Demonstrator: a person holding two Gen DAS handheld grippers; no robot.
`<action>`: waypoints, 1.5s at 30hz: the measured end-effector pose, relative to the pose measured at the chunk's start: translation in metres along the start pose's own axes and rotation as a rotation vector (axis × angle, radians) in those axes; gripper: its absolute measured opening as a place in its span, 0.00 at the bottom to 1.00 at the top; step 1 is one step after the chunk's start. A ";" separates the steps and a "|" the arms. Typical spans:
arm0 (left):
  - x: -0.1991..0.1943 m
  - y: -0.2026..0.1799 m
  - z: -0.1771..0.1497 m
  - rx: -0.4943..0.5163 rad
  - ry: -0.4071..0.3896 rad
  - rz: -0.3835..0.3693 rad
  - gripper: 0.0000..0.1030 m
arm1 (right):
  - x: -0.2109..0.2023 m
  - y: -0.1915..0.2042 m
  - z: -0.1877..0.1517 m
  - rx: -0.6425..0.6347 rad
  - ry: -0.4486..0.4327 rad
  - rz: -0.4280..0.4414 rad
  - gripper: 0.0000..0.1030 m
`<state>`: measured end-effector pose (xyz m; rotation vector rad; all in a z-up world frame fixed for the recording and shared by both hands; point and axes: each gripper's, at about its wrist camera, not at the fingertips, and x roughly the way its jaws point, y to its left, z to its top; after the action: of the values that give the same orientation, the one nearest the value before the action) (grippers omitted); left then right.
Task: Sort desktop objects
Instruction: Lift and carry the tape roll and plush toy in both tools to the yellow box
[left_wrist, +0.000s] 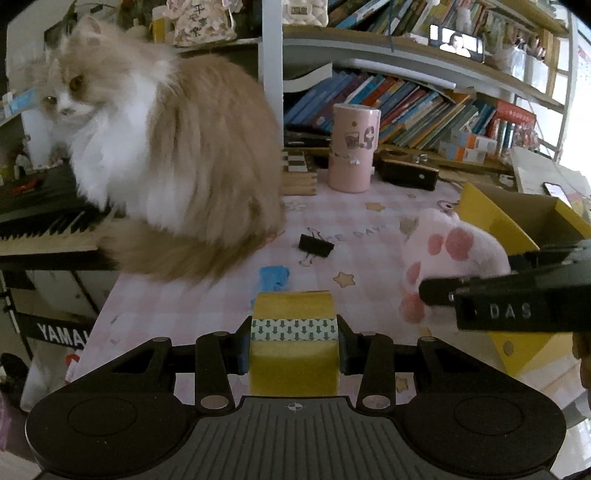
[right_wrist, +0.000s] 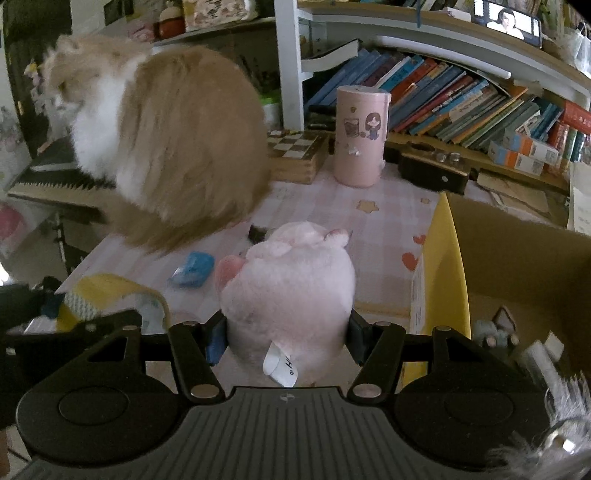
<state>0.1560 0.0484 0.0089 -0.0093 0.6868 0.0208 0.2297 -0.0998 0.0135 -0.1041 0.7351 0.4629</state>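
Yellow tape roll (left_wrist: 294, 341), arrow-patterned band, in left gripper (left_wrist: 294, 345); apparently upright.

tape roll (left_wrist: 294, 347): glossy plastic; plush toy (right_wrist: 295, 295): fuzzy cloth; box (right_wrist: 517, 258): matt cardboard

The cat (left_wrist: 177, 155) sits left on the table (left_wrist: 369, 218) (canister (left_wrist: 352, 147) behind), the box (left_wrist: 517, 221) right.

Dim daylight from the right, fisheye-warped edges, motion-blurred cat (right_wrist: 166, 140).
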 end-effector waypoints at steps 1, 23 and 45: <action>-0.003 0.001 -0.001 0.003 -0.002 -0.003 0.39 | -0.003 0.002 -0.004 0.000 0.007 0.004 0.57; -0.086 0.015 -0.060 0.076 -0.010 -0.100 0.39 | -0.073 0.068 -0.087 0.056 0.063 -0.019 0.57; -0.124 -0.010 -0.101 0.225 0.026 -0.267 0.39 | -0.133 0.079 -0.158 0.249 0.081 -0.141 0.57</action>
<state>-0.0037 0.0351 0.0088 0.1148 0.7062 -0.3135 0.0103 -0.1184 -0.0096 0.0583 0.8536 0.2311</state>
